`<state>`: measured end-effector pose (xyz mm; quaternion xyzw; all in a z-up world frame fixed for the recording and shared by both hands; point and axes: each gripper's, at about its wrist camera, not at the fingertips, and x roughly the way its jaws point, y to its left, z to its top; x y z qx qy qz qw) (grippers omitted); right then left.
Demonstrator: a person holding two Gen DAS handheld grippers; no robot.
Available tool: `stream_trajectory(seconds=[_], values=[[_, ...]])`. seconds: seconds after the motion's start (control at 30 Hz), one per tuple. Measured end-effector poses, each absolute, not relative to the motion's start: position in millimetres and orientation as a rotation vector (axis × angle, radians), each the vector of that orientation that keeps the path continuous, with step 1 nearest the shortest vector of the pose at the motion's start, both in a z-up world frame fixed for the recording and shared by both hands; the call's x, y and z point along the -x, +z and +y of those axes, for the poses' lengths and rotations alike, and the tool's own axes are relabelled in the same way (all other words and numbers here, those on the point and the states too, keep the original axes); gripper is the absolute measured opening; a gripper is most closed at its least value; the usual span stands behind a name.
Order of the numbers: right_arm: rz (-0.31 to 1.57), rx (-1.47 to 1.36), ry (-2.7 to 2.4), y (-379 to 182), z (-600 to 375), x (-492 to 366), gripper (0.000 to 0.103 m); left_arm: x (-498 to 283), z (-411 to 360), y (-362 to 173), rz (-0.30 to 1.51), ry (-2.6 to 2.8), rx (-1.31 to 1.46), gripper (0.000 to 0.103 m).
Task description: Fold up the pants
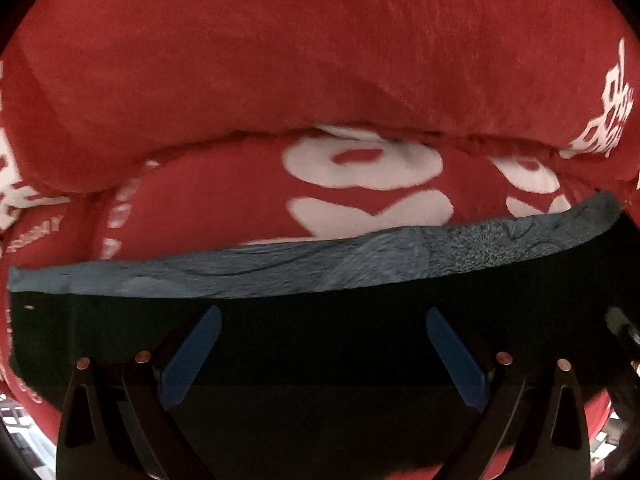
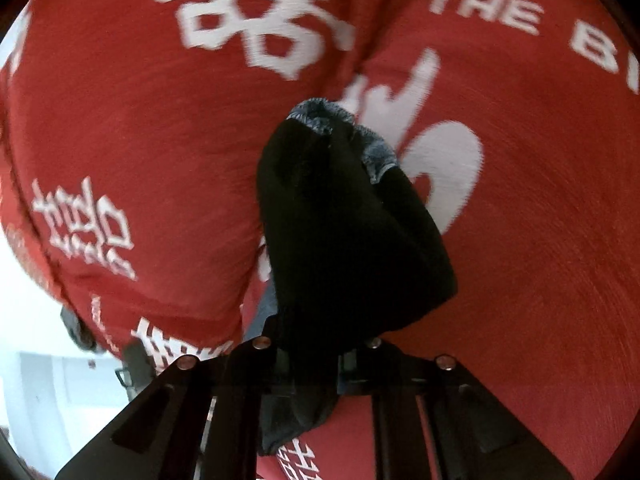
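The pants are black with a grey-blue inner lining. In the left wrist view the pants [image 1: 320, 344] lie flat, filling the lower half, with a grey-blue edge band [image 1: 320, 268] across the middle. My left gripper [image 1: 322, 354] is open just above the black cloth, its blue pads [image 1: 192, 356] wide apart and empty. In the right wrist view my right gripper [image 2: 316, 360] is shut on a bunched fold of the pants [image 2: 344, 240], held up above the red cover. Its fingertips are hidden by the cloth.
A red bed cover with white characters and letters [image 2: 120, 120] lies under everything and shows in the left wrist view [image 1: 320, 60] with a raised fold beyond the pants. A pale floor and some dark objects [image 2: 48, 380] show at the lower left.
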<state>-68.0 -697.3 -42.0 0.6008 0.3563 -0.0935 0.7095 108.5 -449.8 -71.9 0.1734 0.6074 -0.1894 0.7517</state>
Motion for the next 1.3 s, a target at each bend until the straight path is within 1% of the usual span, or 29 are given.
stream_trajectory(seconds=[0.03,0.07,0.1,0.13,0.23,0.3,0.43,0.63,0.77,0.87,0.97,1.0,1.03,1.1,1.13,1.2,1.23,1.3], values=[[0.785,-1.326,-0.203,-37,-696,67,0.014,-104,-459,-90,1.381,-0.426,-0.433,0.103],[0.779,-1.323,-0.199,-34,-694,66,0.014,-101,-465,-101,1.392,-0.425,-0.474,0.103],[0.783,-1.319,-0.190,-30,-691,62,0.014,-96,-465,-96,1.308,-0.427,-0.459,0.103],[0.777,-1.303,-0.196,-26,-690,59,0.014,-94,-466,-94,1.296,-0.434,-0.482,0.103],[0.797,-1.239,-0.194,-10,-684,49,0.014,-105,-453,-87,1.363,-0.448,-0.434,0.103],[0.822,-1.162,-0.197,4,-676,41,0.014,-113,-436,-79,1.362,-0.433,-0.418,0.103],[0.887,-0.932,-0.192,43,-643,17,0.014,-125,-392,-55,1.329,-0.426,-0.373,0.103],[0.942,-0.671,-0.199,81,-574,-13,0.014,-133,-302,-32,1.313,-0.387,-0.294,0.103],[0.990,-0.490,-0.194,86,-505,-46,0.015,-137,-238,-28,1.341,-0.344,-0.259,0.103],[1.038,-0.366,-0.176,72,-445,-69,0.018,-152,-201,-31,1.332,-0.307,-0.251,0.103],[1.137,-0.331,-0.149,28,-385,-94,0.023,-164,-154,-36,1.344,-0.243,-0.249,0.103],[1.174,-0.316,-0.151,14,-371,-99,0.027,-169,-136,-39,1.355,-0.216,-0.237,0.103],[1.223,-0.279,-0.166,-3,-355,-105,0.029,-172,-125,-40,1.360,-0.201,-0.224,0.103],[1.293,-0.152,-0.213,-25,-323,-112,0.031,-174,-99,-40,1.369,-0.171,-0.204,0.103],[1.315,-0.038,-0.244,-31,-304,-112,0.036,-174,-91,-40,1.374,-0.164,-0.200,0.103],[1.317,0.067,-0.243,-25,-282,-109,0.043,-174,-77,-38,1.379,-0.157,-0.191,0.103],[1.299,0.091,-0.211,-15,-270,-103,0.044,-174,-74,-38,1.380,-0.162,-0.188,0.103],[1.265,0.115,-0.138,6,-256,-90,0.048,-174,-77,-35,1.384,-0.195,-0.182,0.103]])
